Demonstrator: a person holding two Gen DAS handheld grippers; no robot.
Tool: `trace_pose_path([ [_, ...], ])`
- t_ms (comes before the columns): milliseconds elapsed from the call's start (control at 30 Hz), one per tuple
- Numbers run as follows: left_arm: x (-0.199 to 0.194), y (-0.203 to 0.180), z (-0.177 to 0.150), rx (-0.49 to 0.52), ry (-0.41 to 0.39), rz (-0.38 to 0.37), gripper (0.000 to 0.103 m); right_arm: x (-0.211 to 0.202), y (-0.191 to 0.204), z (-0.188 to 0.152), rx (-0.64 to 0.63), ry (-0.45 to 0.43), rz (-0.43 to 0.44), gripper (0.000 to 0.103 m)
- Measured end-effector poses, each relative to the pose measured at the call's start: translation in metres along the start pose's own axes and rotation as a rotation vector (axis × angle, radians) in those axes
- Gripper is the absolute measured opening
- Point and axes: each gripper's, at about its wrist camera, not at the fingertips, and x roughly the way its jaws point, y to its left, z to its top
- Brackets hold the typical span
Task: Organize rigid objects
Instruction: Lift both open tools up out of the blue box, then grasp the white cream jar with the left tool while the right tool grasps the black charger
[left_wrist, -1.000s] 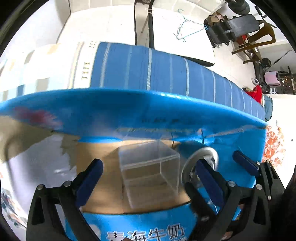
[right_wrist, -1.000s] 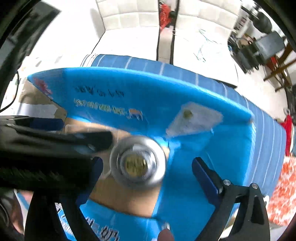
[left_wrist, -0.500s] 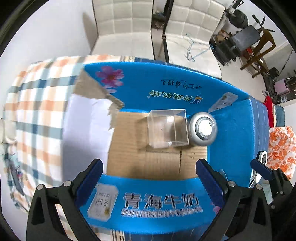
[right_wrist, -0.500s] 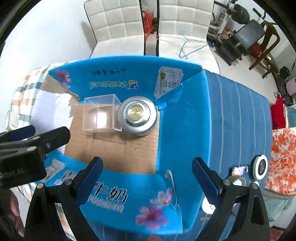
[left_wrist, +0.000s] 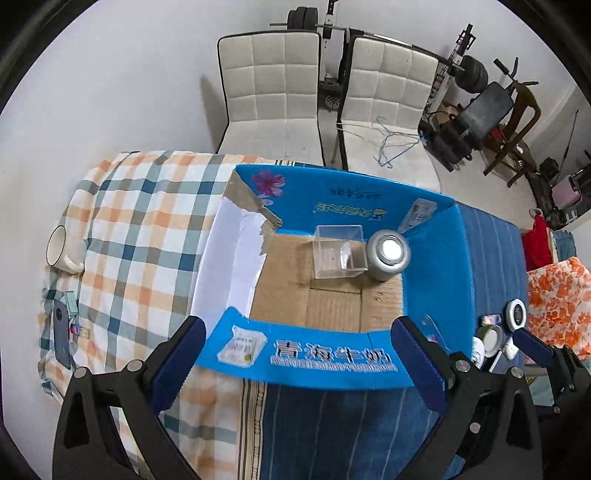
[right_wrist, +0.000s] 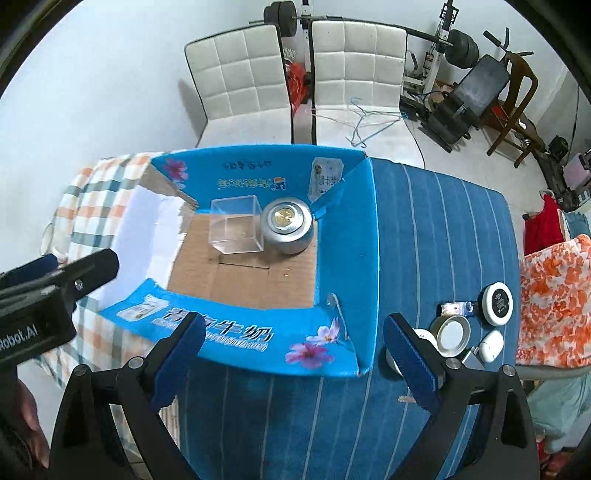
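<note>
Pulled way back and up from the blue carton (left_wrist: 334, 356) compared to a second ago, both the left gripper (left_wrist: 295, 363) and right gripper (right_wrist: 291, 356) now spread wide, holding nothing. Clear box (right_wrist: 236, 229) and silver tin (right_wrist: 287, 225) parked touching at the carton's 12 o'clock wall, so those look done. Probably next: leftover small stuff around the white round case (right_wrist: 496, 303) at 3 o'clock.

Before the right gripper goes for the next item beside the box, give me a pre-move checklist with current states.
1. Right gripper open and empty: ok.
2. Left gripper open and empty: ok.
3. Clear cube and silver tin upright on the box floor: ok.
4. Bare cardboard left in the box for more: ok.
5. Loose items to the box's right, such as the round compact and white case, in view: ok.
6. Item behind the right finger identifiable: cannot tell.
</note>
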Motion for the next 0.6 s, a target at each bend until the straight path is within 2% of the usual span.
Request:
trace_pose_path([
  [367,-0.051,-0.02,-0.019,0.038,-0.088,-0.026,0.103,-0.062,-0.007,-0.014,0.006,-0.094,0.067,0.099],
  [467,-0.055,-0.036,-0.021,0.072,-0.108,-0.038,0.103,-0.069,-0.024,-0.018,0.038,-0.096,0.076,0.099],
  [600,-0.049,-0.071,-0.023,0.142,-0.096,-0.071,0.103,-0.069,-0.061,-0.027,0.109,-0.082,0.055,0.099],
])
